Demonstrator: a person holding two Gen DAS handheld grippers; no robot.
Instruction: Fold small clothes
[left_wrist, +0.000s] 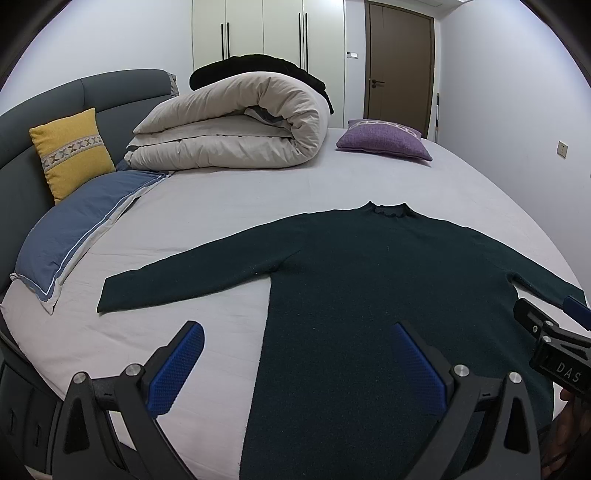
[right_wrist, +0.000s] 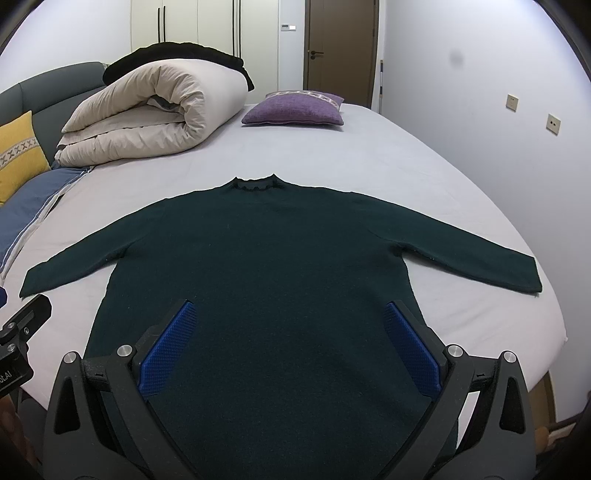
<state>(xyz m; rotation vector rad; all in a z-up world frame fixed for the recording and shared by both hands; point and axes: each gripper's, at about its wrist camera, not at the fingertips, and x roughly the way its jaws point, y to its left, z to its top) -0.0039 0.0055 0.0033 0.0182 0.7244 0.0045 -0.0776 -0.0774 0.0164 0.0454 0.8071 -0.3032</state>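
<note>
1. Sweater (right_wrist: 280, 258) lies flat on the bed sheet (right_wrist: 424, 162), back or front up (can't tell which), collar away from me, hem toward me, both sleeves spread out to the sides
2. My left gripper (left_wrist: 295, 354) is spread wide, nothing between the pads; it hangs over the sweater's left body edge near the hem, one finger over bare sheet, one over knit
3. My right gripper (right_wrist: 290, 332) is also spread wide and empty, hovering over the lower body of the sweater, both fingers over fabric
4. Step in hand, as I read it: garment is laid out, no fold made yet, so this is the pre-grasp for the first fold
5. Next move probably: left takes the left sleeve (left_wrist: 184, 273) near the cuff, right takes the right sleeve (right_wrist: 476, 258), then bring each across the body
6. That calls for lowering to the sheet and pinching only the knit layer, not the sheet under it
7. Risk: knit is limp and thick, may drag the body out of square if I pull before lifting
8. Rolled duvet (right_wrist: 147, 110) and purple cushion (right_wrist: 295, 109) sit well apart from the sweater, no interference
</note>
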